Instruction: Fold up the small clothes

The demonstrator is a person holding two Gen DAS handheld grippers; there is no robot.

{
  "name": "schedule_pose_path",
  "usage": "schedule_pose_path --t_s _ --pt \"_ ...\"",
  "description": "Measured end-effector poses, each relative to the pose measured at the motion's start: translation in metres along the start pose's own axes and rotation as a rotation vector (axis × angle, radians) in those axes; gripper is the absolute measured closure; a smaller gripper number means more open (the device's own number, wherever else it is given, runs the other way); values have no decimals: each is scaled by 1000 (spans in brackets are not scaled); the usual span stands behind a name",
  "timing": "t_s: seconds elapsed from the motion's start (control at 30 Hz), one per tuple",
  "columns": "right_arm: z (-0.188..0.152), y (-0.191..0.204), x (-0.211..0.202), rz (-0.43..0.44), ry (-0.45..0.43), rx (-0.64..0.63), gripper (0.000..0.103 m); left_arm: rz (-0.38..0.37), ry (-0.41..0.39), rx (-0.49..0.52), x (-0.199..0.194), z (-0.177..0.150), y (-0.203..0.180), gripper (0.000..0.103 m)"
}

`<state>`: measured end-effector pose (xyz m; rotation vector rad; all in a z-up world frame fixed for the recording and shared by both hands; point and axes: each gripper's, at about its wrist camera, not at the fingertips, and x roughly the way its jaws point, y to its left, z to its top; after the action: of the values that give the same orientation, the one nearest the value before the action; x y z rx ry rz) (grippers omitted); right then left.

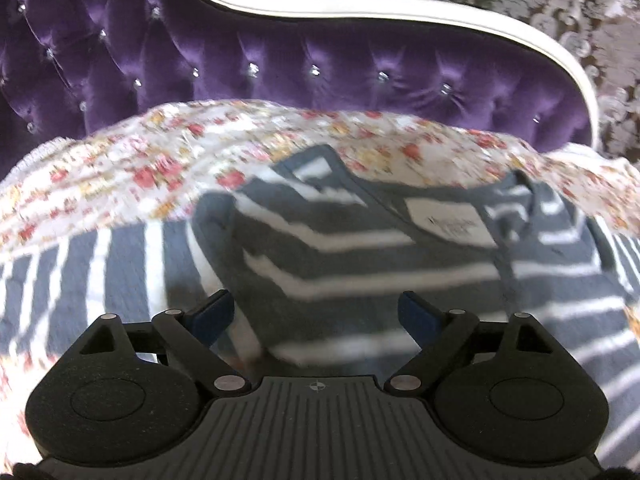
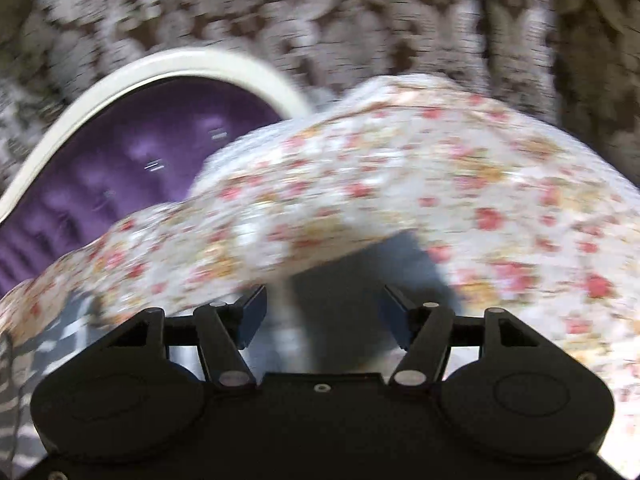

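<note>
A small grey garment with white stripes [image 1: 360, 248] lies on a floral bedspread [image 1: 160, 164], its neck label [image 1: 452, 220] facing up and part of it folded over. My left gripper [image 1: 320, 314] is open just above the garment's near part, fingers apart with striped cloth between them. In the blurred right wrist view, my right gripper [image 2: 322, 312] is open over a grey patch of the garment [image 2: 352, 304]; more striped cloth [image 2: 44, 344] shows at the lower left. I cannot tell whether either gripper touches the cloth.
A purple tufted headboard [image 1: 280, 64] with a white curved frame [image 1: 360, 12] stands behind the bed; it also shows in the right wrist view [image 2: 132, 152]. Grey-brown patterned curtains [image 2: 360, 16] hang behind. The floral bedspread [image 2: 400, 184] rises in a fold ahead of the right gripper.
</note>
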<state>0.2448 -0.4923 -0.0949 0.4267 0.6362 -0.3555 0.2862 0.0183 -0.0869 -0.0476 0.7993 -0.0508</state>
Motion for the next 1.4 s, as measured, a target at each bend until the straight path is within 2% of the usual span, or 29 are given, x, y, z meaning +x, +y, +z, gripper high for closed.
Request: schedule_pose_path --t_s 0.07,0.2,0.33,0.43,0.47,0.5,0.57,0.67,0.73,0.87,0.9,1.0,1.13,1.27,1.4 --pt "1 -13 1 -34 -10 36 36 0 1 15 -1 -9 -6 14" --pt "2 -29 8 -70 -10 87 36 48 -4 85 8 -20 -15 11" --pt "-1 -38 13 -82 -20 111 35 51 -2 83 10 -23 -14 6" --pt "-3 -33 16 -84 -29 78 34 55 4 88 12 -23 -14 3" --pt "-4 -30 16 -83 -25 52 42 56 4 90 12 -24 -14 3" --pt "-4 -26 17 -83 -17 21 63 58 3 91 13 -24 -14 2" --pt "-5 -18 16 -77 -3 -29 86 61 2 87 14 -24 -13 0" --pt "-4 -12 10 -49 10 -47 88 59 0 85 15 -25 -12 0" --pt "-1 -11 -3 -45 -22 -60 88 59 2 85 16 -25 -12 0" --pt "13 -24 -26 -130 -66 -17 88 61 10 78 16 -24 -11 0" --pt "16 -26 -29 -127 -65 -4 88 63 9 76 16 -24 -11 0" --pt "22 -16 -46 -84 -81 -2 88 62 21 71 16 -21 -11 0" --pt "28 26 -73 22 -112 -59 88 44 61 43 11 -12 -5 3" --pt "33 86 -97 163 -134 -142 88 28 34 14 -11 -13 5 3" --pt "21 157 -113 321 -121 -228 88 9 25 -6 -33 -17 19 3"
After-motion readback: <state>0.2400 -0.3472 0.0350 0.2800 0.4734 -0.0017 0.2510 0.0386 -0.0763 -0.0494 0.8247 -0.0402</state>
